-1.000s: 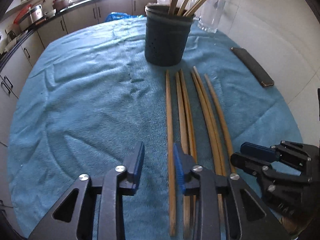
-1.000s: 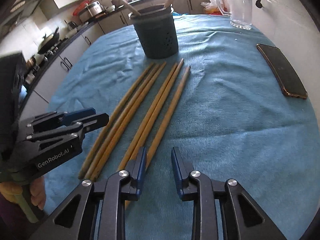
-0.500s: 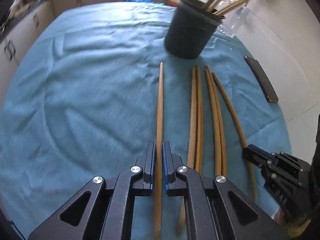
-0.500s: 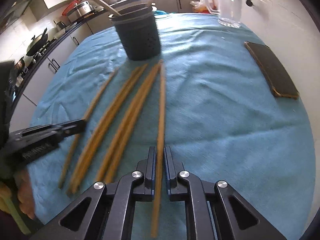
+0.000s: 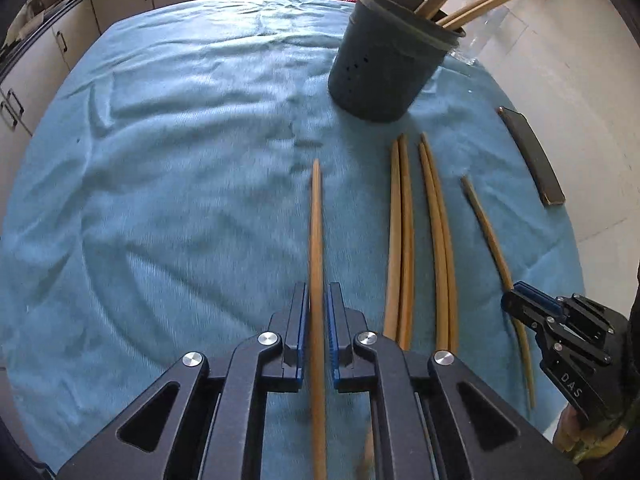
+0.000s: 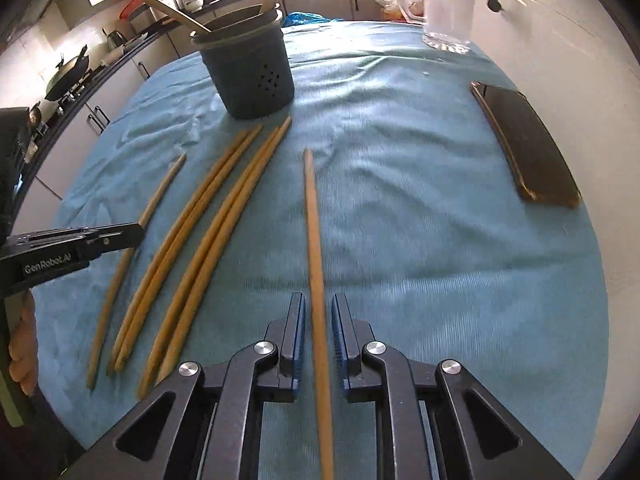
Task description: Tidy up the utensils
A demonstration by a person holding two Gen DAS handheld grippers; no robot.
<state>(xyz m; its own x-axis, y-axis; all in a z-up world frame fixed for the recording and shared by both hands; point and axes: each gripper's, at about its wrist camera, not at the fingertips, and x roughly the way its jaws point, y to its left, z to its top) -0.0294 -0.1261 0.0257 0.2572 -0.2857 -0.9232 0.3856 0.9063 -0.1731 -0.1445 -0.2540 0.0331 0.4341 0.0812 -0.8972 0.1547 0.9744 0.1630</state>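
Note:
My left gripper [image 5: 318, 300] is shut on a wooden chopstick [image 5: 316, 240] and holds it above the blue towel [image 5: 180, 140]. My right gripper [image 6: 319, 312] is shut on another wooden chopstick [image 6: 313, 220], also lifted. Several chopsticks [image 5: 420, 240] lie in pairs on the towel between them, also seen in the right wrist view [image 6: 200, 240]. A dark utensil holder [image 5: 384, 68] with several chopsticks in it stands at the far side; it also shows in the right wrist view [image 6: 252, 76]. The right gripper shows in the left wrist view [image 5: 516, 300], and the left gripper in the right wrist view [image 6: 136, 232].
A dark phone [image 6: 524, 144] lies on the towel's right edge. A clear glass mug [image 6: 448, 4] stands at the far right. Kitchen cabinets and a counter with pots [image 6: 72, 68] run along the left beyond the table.
Both grippers went from open over the chopsticks to shut, each on one chopstick, and lifted it away from the row. The held chopsticks now point forward, apart from the rest.

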